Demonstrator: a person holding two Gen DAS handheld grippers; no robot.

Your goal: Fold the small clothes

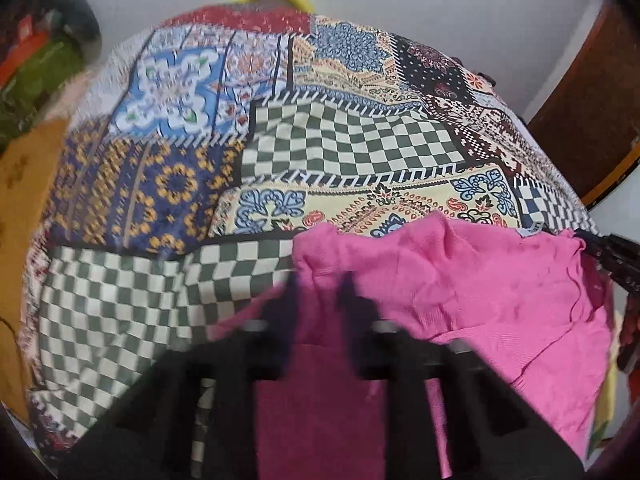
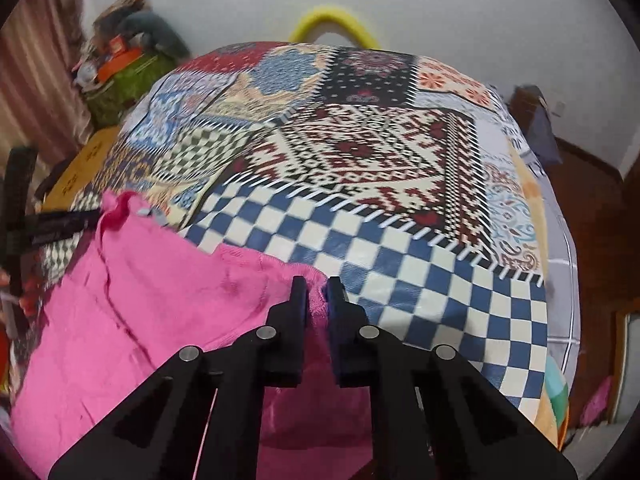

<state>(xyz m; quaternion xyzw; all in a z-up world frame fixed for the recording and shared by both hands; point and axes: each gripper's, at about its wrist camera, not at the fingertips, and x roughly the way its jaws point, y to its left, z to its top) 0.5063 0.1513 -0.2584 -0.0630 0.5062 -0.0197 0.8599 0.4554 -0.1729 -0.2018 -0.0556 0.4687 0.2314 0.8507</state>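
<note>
Garment: pink cloth [image 1: 460, 280], spread low over the patchwork bedspread [image 1: 352, 148], stretched between both sets of jaws and sagging beneath them.
Left gripper [image 1: 320, 280]: blurred, jaws drawn together on a bunched edge of the cloth; fabric running between and below the fingers.
Right gripper [image 2: 317, 284]: jaws clamped on a thin pinch of hemmed edge, pink showing in the narrow slit between the pads.
Cross-view: in the left wrist view the right gripper [image 1: 612, 256] bites the far right corner; in the right wrist view the left gripper [image 2: 60, 222] holds the far left corner.
Step, judged: both top corners taken, ready to lift or carry over for a fold.
Risk, slip: shallow pinch at the right jaws, only hem caught; likely to pull free if the span is tensioned hard.
Risk, skew: uneven height between the jaws would give a crooked crease.
Risk, snag: bedspread could be dragged along if pinched under the left jaws; blur hides whether it is.
</note>
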